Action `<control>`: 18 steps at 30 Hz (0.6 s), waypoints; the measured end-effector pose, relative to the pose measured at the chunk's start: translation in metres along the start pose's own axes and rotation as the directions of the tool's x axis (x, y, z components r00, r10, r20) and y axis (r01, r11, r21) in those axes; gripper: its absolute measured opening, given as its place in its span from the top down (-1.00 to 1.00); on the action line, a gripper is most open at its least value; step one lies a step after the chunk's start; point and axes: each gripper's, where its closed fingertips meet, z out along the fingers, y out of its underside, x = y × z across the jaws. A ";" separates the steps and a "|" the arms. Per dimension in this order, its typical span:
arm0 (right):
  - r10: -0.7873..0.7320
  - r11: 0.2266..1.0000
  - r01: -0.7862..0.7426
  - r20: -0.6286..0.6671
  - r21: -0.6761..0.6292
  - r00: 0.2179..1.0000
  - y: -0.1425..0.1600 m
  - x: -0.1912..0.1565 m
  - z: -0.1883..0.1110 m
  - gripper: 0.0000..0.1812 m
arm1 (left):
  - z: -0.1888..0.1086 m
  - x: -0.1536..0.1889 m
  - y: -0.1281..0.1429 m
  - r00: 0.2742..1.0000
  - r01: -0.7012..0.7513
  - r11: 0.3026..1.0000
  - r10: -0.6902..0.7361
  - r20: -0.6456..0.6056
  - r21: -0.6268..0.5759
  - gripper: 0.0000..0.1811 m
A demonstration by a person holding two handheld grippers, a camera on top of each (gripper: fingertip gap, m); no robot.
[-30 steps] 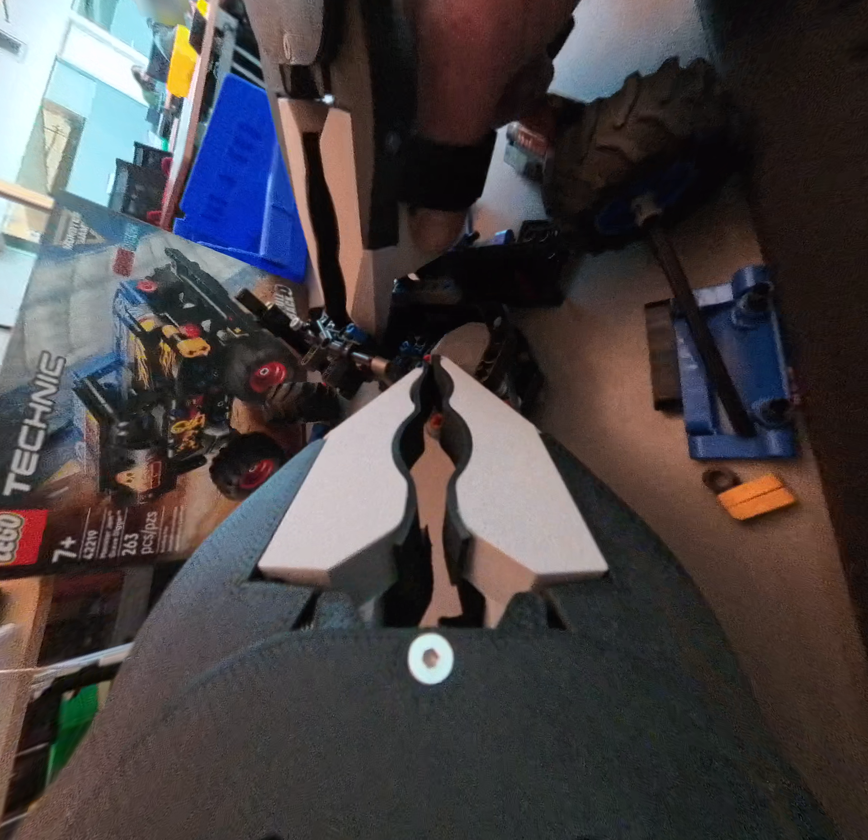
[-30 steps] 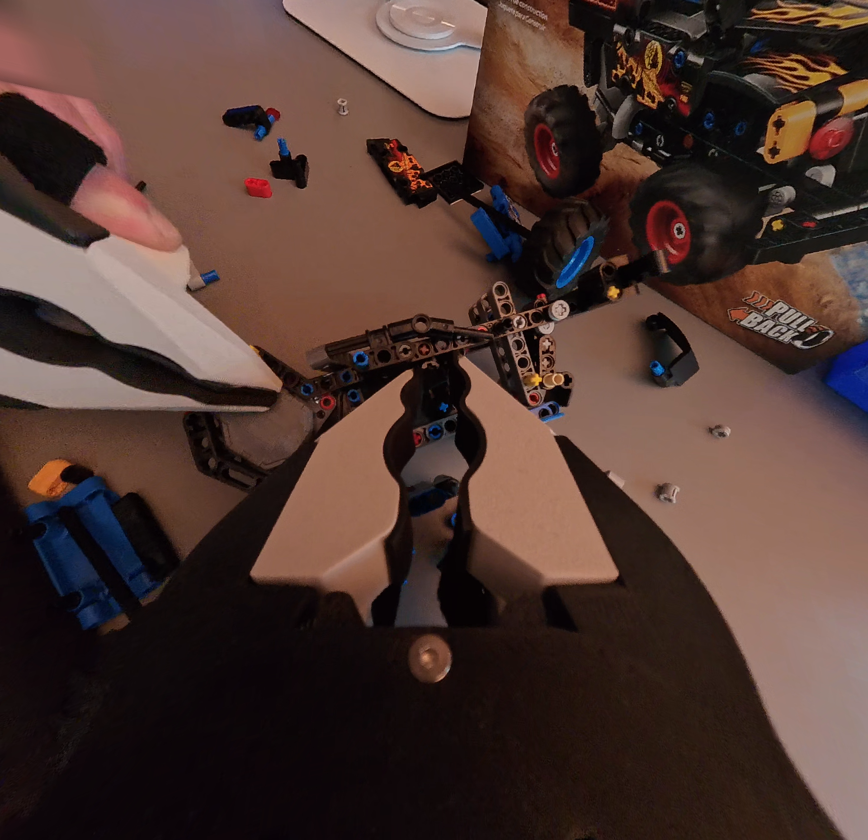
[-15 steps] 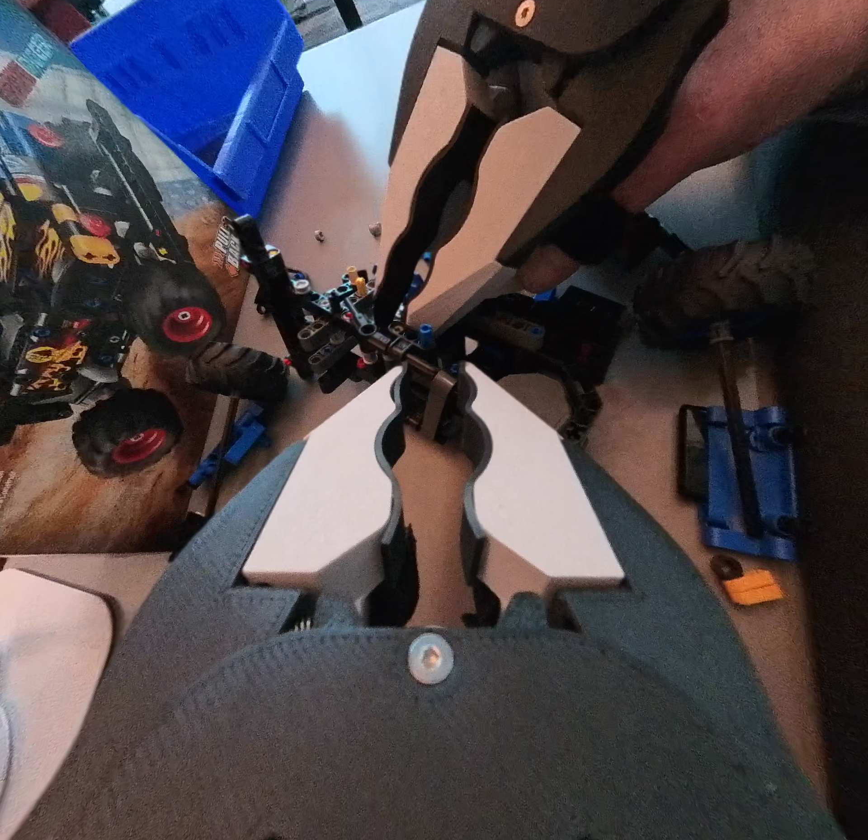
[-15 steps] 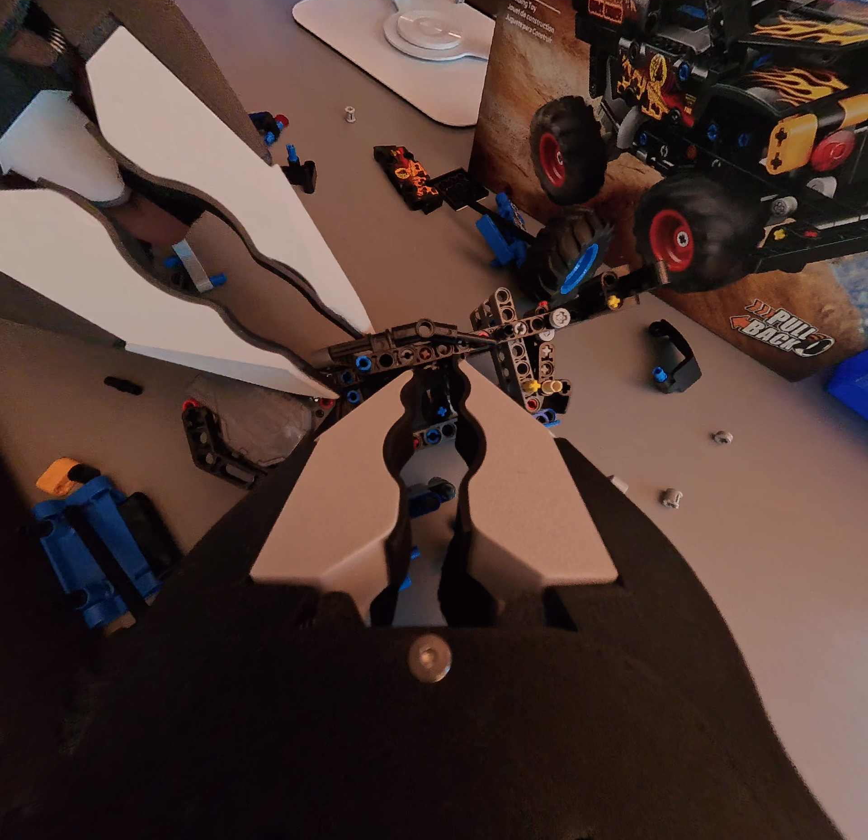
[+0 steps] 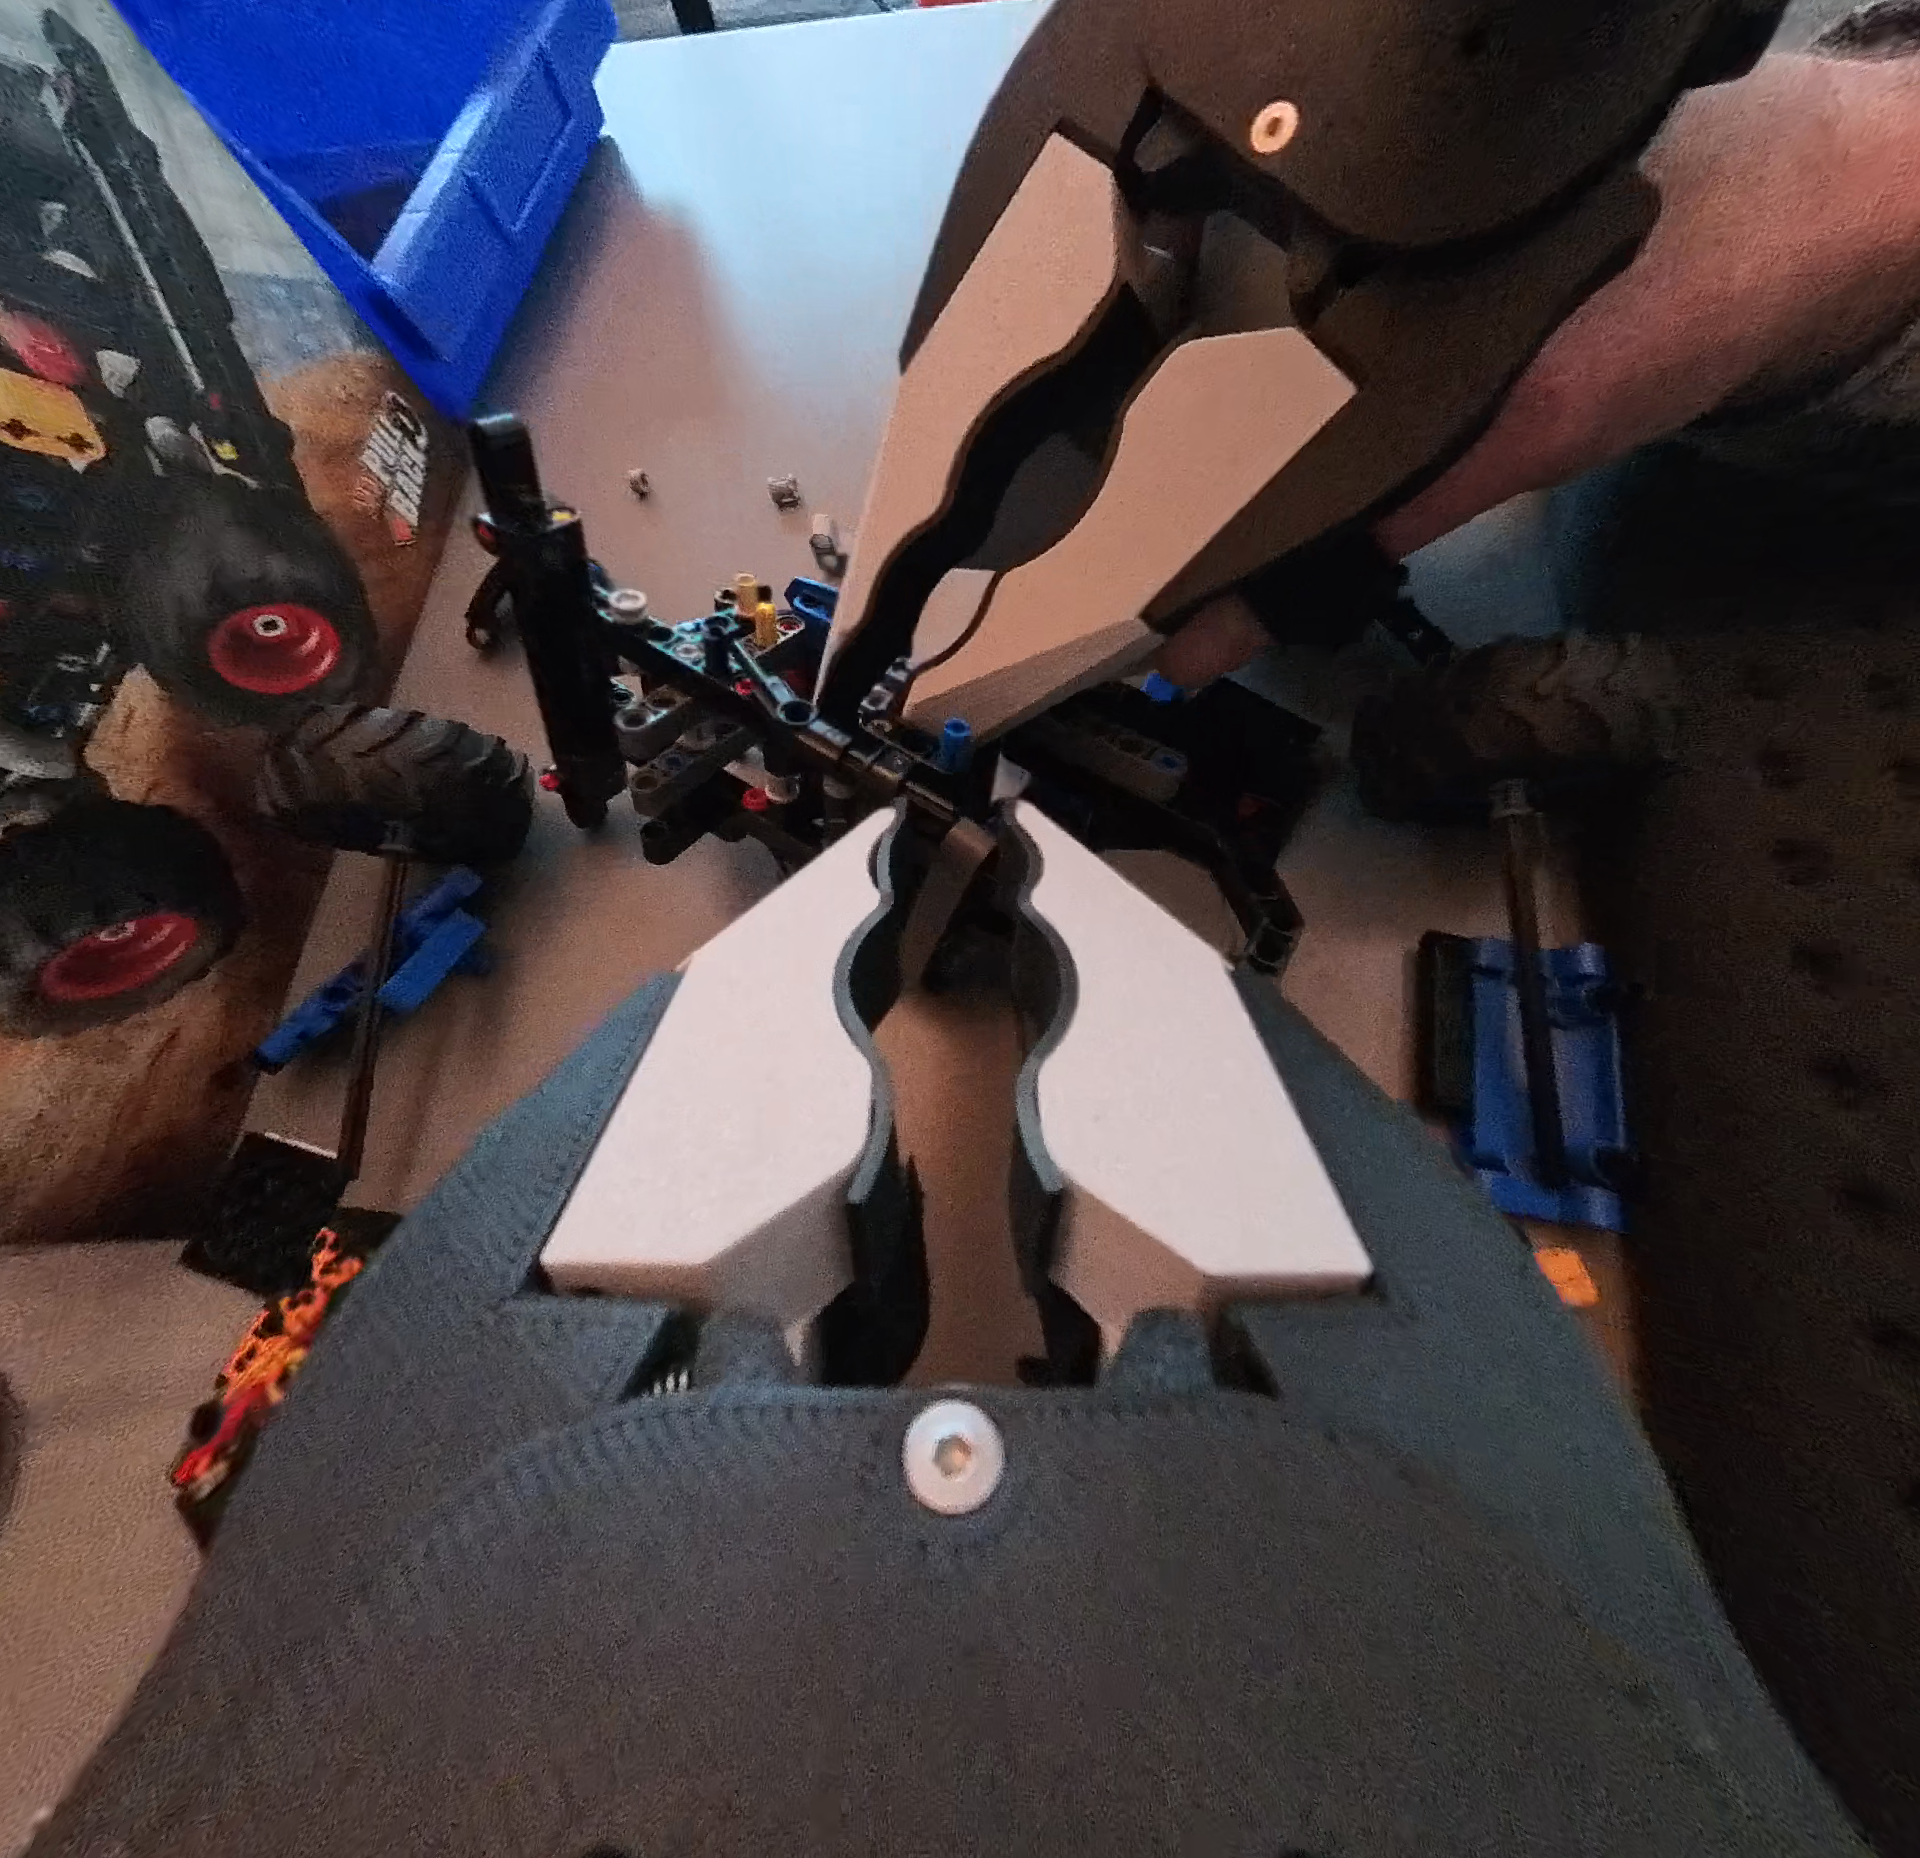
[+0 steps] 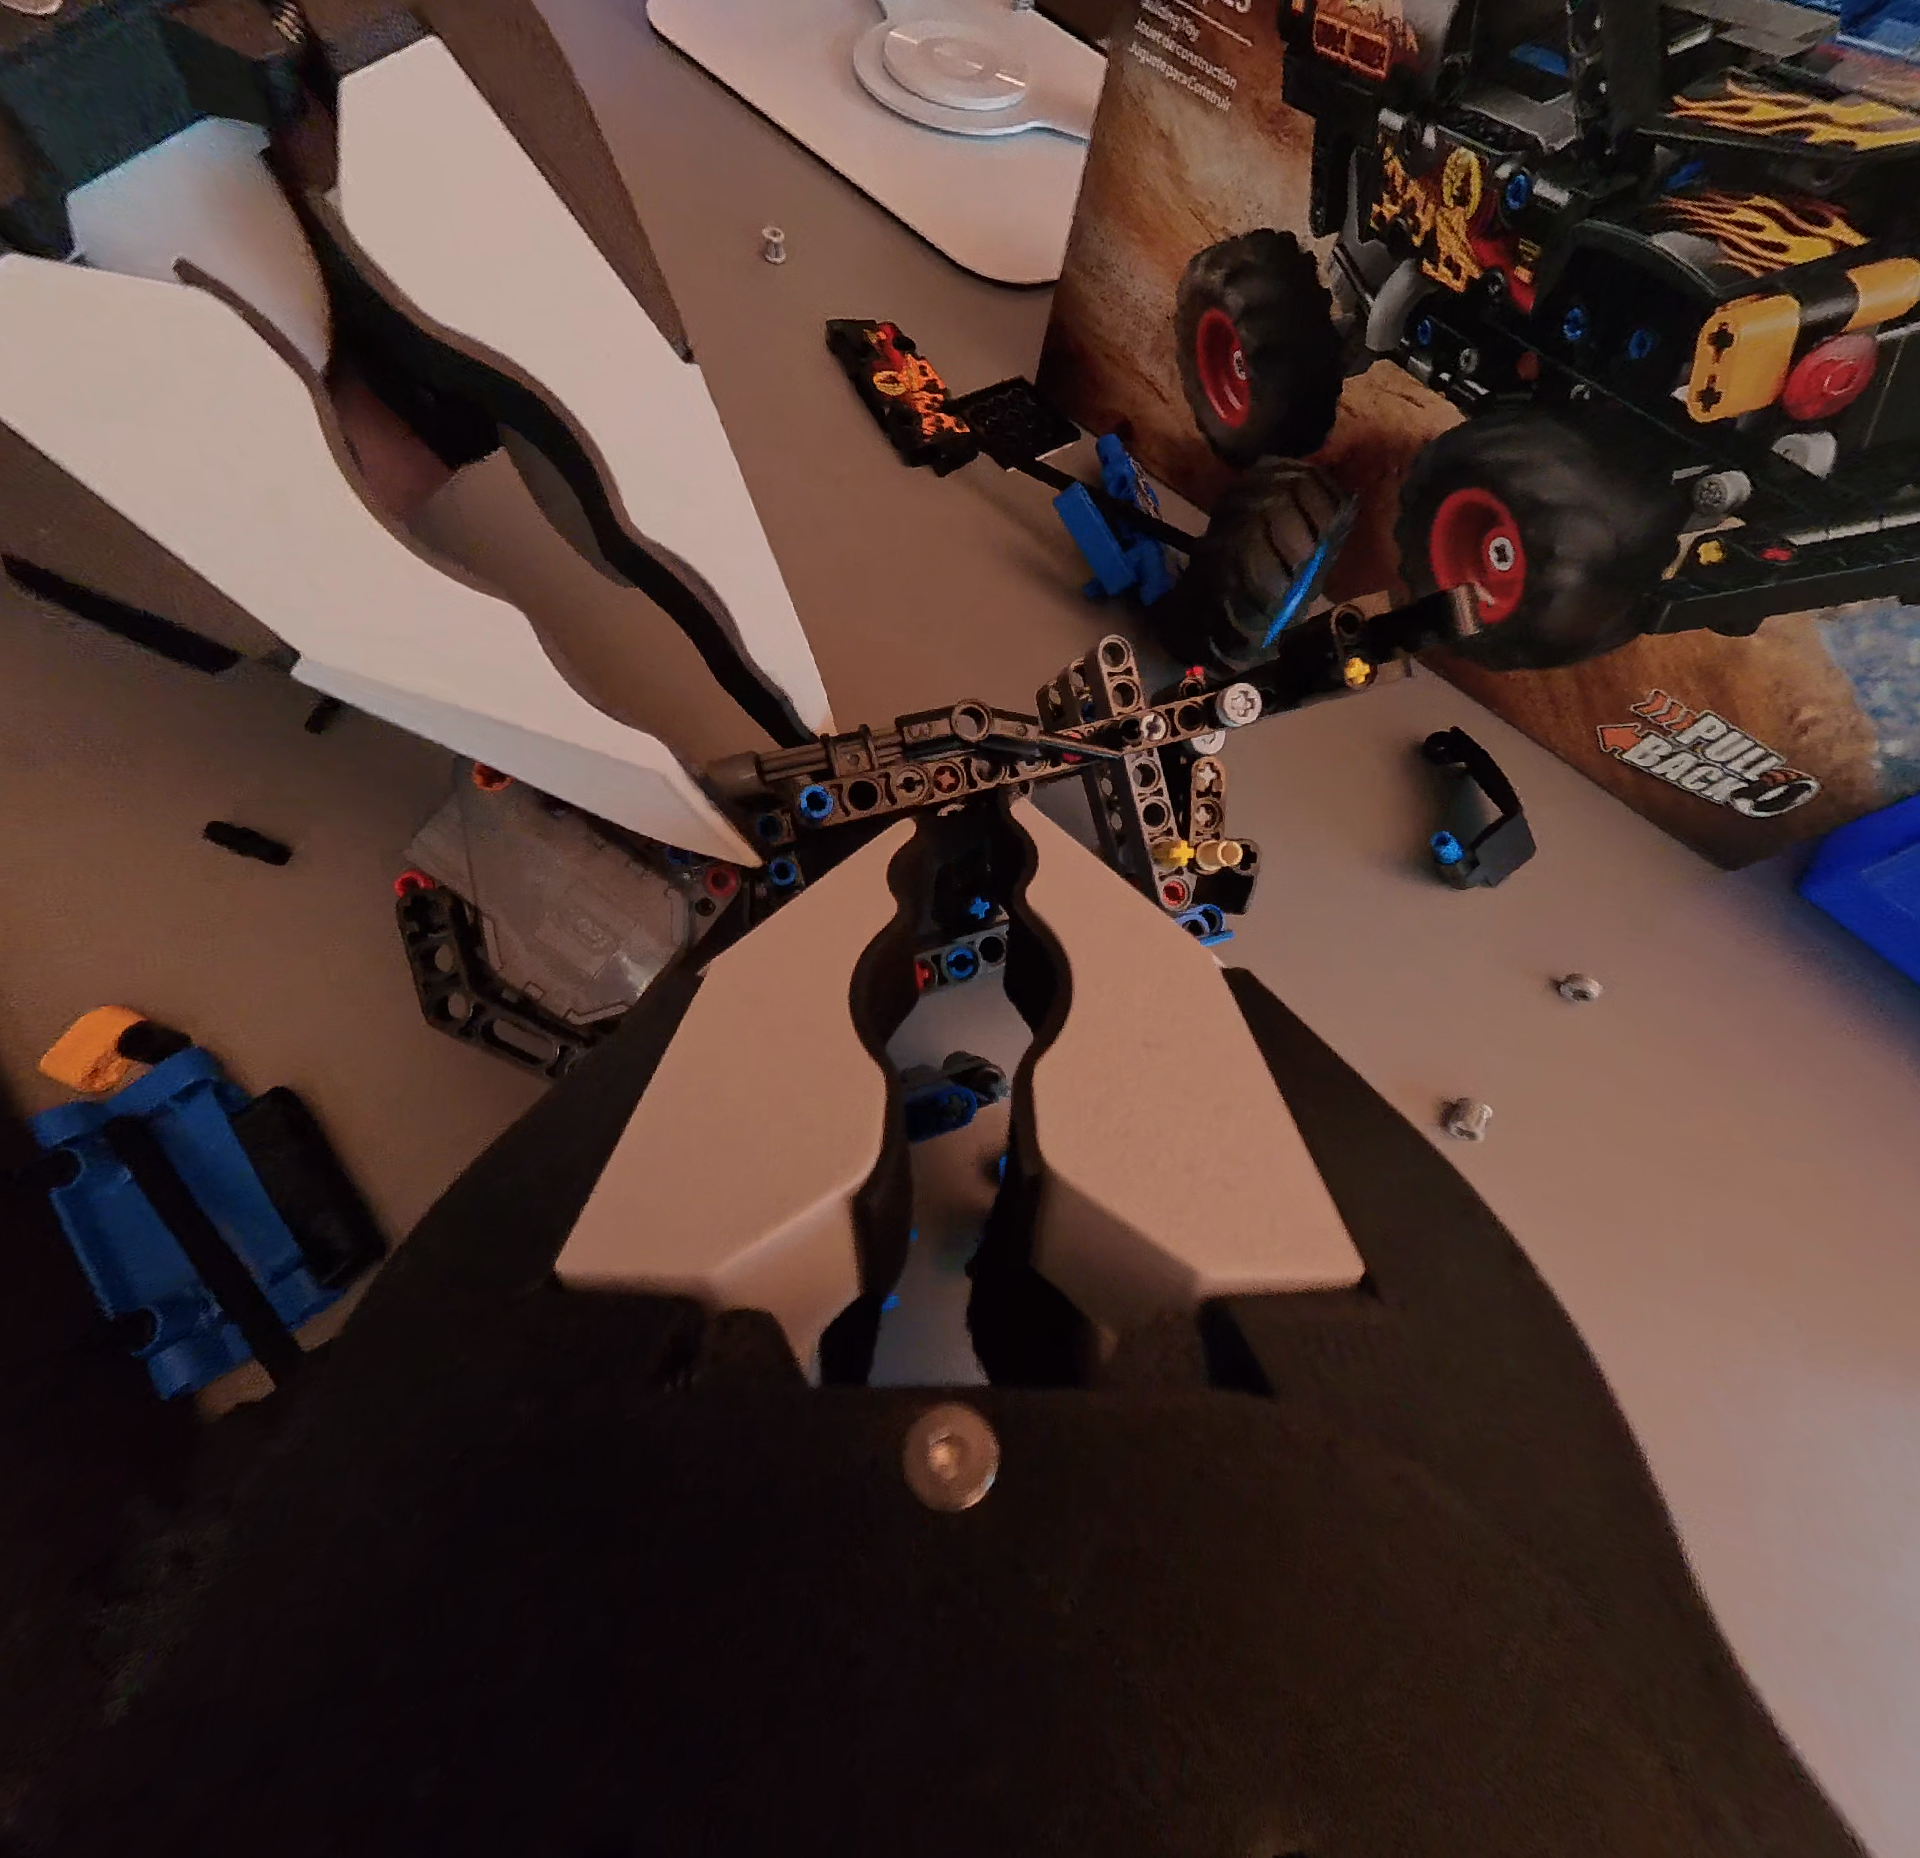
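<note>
A half-built black and grey toy chassis (image 5: 727,728) of beams and blue, red and yellow pins stands on the tan table. My left gripper (image 5: 956,821) has its jaws closed around a dark grey part at the chassis's near end. In the right wrist view it (image 6: 790,790) comes in from the upper left onto the grey end of the long beam. My right gripper (image 6: 966,821) is shut on a black part of the chassis (image 6: 966,769) just below that beam. In the left wrist view it (image 5: 883,707) reaches down from the upper right, held by a hand.
A toy box (image 6: 1558,354) stands behind the chassis, with a loose black tyre (image 6: 1268,551) against it. A blue bin (image 5: 364,94), a white stand base (image 6: 914,94), a flame-printed panel (image 6: 904,385), a blue part (image 6: 156,1216) and small loose pins lie around. Only a small space, under 4 cm, lies between the two pairs of fingers.
My left gripper swung from a sideways pose, shut and apart from the chassis, to face it, and now grips its end opposite the right gripper. The right gripper kept its hold.
</note>
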 end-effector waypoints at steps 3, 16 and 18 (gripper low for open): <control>-0.019 1.000 0.018 0.022 0.009 1.000 -0.001 -0.003 -0.005 0.90 | -0.002 0.003 0.005 0.997 -0.076 0.997 0.076 0.012 -0.017 0.88; -0.360 0.933 0.355 0.201 0.062 0.911 -0.022 -0.008 -0.012 0.88 | -0.007 0.011 0.009 0.989 -0.129 0.992 0.129 -0.074 0.000 0.89; -0.305 0.949 0.314 0.317 0.023 0.898 -0.016 -0.006 -0.008 0.84 | -0.007 0.011 0.009 0.987 -0.133 0.991 0.133 -0.091 0.012 0.89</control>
